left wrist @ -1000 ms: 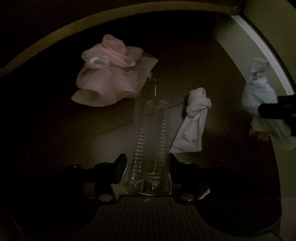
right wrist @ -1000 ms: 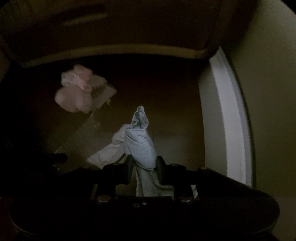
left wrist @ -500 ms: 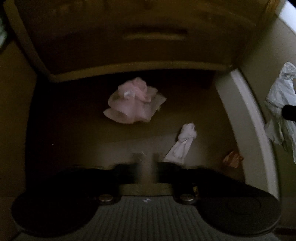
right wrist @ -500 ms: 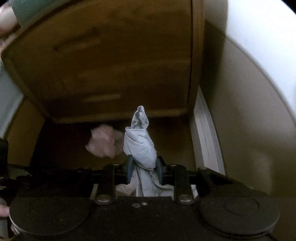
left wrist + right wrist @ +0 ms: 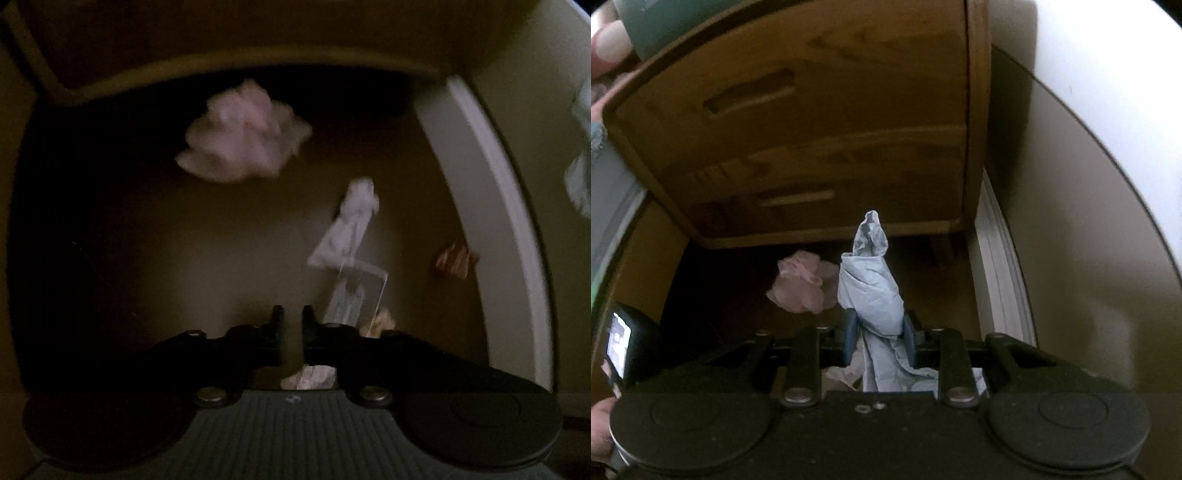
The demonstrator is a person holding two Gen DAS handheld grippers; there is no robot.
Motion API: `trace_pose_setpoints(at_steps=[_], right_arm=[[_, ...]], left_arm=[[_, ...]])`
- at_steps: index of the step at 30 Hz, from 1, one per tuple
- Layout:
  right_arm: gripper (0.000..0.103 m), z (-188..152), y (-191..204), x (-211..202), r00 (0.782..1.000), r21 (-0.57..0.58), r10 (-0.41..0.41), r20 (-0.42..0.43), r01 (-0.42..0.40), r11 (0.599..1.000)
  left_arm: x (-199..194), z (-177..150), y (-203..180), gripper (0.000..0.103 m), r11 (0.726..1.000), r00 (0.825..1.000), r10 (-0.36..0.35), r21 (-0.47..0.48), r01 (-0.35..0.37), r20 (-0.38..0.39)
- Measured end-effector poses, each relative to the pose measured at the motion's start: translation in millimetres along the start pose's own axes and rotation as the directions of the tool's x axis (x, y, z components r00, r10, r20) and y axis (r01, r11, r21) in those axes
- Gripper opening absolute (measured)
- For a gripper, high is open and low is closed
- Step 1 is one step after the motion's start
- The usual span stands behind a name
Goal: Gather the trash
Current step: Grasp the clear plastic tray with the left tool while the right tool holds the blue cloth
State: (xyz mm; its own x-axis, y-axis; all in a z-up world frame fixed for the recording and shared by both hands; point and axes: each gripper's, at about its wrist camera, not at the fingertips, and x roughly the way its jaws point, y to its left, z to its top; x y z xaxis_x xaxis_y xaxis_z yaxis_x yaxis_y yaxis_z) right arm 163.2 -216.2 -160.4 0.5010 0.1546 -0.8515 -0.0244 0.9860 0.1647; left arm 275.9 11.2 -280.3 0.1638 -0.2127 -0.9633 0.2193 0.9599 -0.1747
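Observation:
My left gripper hangs over the dim floor, its jaws opening a narrow way with nothing between them. A clear plastic package sits just right of its right finger, outside the jaws. Beyond lie a white crumpled tissue, a pink tissue wad and an orange wrapper. My right gripper is shut on a pale blue crumpled paper, which sticks up between the pads. The pink tissue wad shows behind it.
A wooden nightstand with two drawers stands over the trash. A white baseboard and wall run along the right. A small tan scrap and a pinkish scrap lie near the left fingers. A hand shows at the left.
The clear package stood between the left jaws a second ago; now it is outside them, to the right, and the left gripper is higher. The right gripper rose with the blue paper.

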Motion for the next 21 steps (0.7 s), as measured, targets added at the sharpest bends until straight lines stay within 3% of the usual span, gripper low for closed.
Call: trace_pose_setpoints(at_steps=[1,3,7,11,13,14,17,19,21], right_arm=[[0.025,-4.3,0.7,1.1,1.0,0.001,-0.007,-0.007,0.007,1.0],[0.025,-7.3,-2.7,9.4,0.999,0.004,-0.02,-0.028,0.02,1.0],[0.025,-11.9,-11.2,19.4,0.998,0.02,-0.043,-0.054,0.044,0.999],[0.025,-14.2,-17.9,31.6,0.994,0.026,-0.073,-0.082,0.075,0.997],[0.025,-15.3,-19.2,36.9,0.992,0.028,-0.082,-0.095,0.085,0.996],[0.025,-15.9,-19.7,38.9,0.992,0.029,-0.084,-0.099,0.088,0.996],[0.025,-15.8,-18.2,44.1,0.99,0.031,-0.086,-0.108,0.09,0.996],[0.025,-15.6,-15.8,45.9,0.991,0.026,-0.083,-0.109,0.086,0.996],[0.025,-15.3,-13.8,45.7,0.991,0.02,-0.08,-0.106,0.082,0.996]], left_arm=[[11.7,-3.1,-1.6,0.029,1.0,1.0,-0.001,0.027,0.002,-0.008],[29.5,-8.7,-5.9,0.067,0.996,1.0,0.014,0.088,-0.012,-0.018],[73.3,-13.1,-12.1,0.071,0.982,0.997,0.046,0.186,-0.033,-0.069],[106.8,-9.5,-7.5,0.07,0.984,0.992,0.024,0.176,-0.002,-0.124],[118.0,-9.3,-9.0,0.069,0.983,0.99,0.017,0.186,0.01,-0.139],[123.8,-9.6,-12.1,0.063,0.979,0.988,0.023,0.205,0.008,-0.15],[136.4,-13.2,-18.5,0.032,0.969,0.981,0.033,0.245,0.015,-0.19],[138.2,-16.4,-20.8,0.027,0.967,0.98,0.034,0.254,0.017,-0.194],[136.5,-17.7,-20.7,0.007,0.968,0.983,0.017,0.251,0.03,-0.184]])
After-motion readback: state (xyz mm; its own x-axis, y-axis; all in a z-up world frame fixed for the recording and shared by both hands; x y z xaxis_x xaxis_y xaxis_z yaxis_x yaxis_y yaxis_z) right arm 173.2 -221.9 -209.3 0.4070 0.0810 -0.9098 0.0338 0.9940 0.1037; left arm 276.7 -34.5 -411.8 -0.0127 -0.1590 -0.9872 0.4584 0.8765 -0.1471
